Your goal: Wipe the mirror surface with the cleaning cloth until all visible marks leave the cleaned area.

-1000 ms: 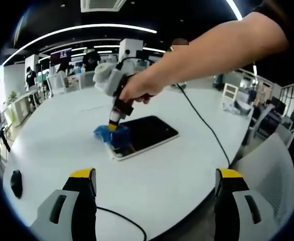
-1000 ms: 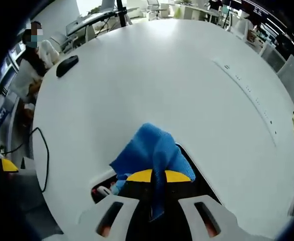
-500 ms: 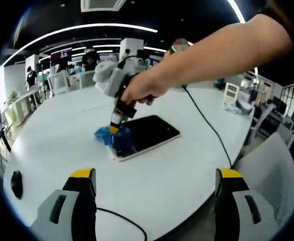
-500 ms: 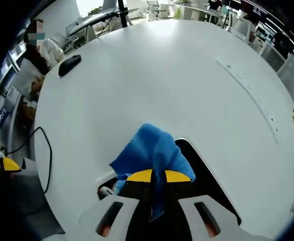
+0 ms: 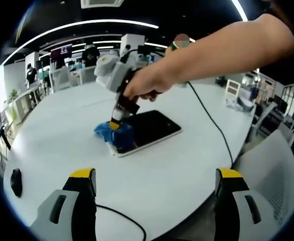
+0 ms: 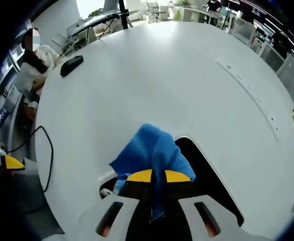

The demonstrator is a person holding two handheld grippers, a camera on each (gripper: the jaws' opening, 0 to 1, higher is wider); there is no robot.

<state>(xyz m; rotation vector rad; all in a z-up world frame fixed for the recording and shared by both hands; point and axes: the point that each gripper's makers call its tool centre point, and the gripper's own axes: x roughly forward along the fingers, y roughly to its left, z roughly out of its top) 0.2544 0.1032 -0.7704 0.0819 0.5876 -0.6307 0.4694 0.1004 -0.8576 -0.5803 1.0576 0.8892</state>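
A dark rectangular mirror [image 5: 146,129] with a white frame lies flat on the round white table [image 5: 61,135]. On its near-left corner sits a bunched blue cloth [image 5: 113,133]. My right gripper [image 5: 115,124], held by a person's hand, is shut on the cloth and presses it down there. In the right gripper view the blue cloth [image 6: 152,150] is pinched between the yellow-tipped jaws of the right gripper [image 6: 157,176], over the mirror's dark glass [image 6: 202,175]. My left gripper [image 5: 154,181] hangs open above the table's near edge, well short of the mirror, with nothing in it.
A black mouse [image 5: 16,183] and a black cable [image 5: 119,217] lie near the table's front edge. Another cable [image 5: 212,128] runs from the right gripper off the right side. A seated person [image 6: 31,65] and the mouse [image 6: 71,65] are at the table's far side; chairs and desks surround.
The right gripper with the cloth has slid slightly along the mirror's corner, exposing a bit more dark glass in its view. The left gripper stays put and open.
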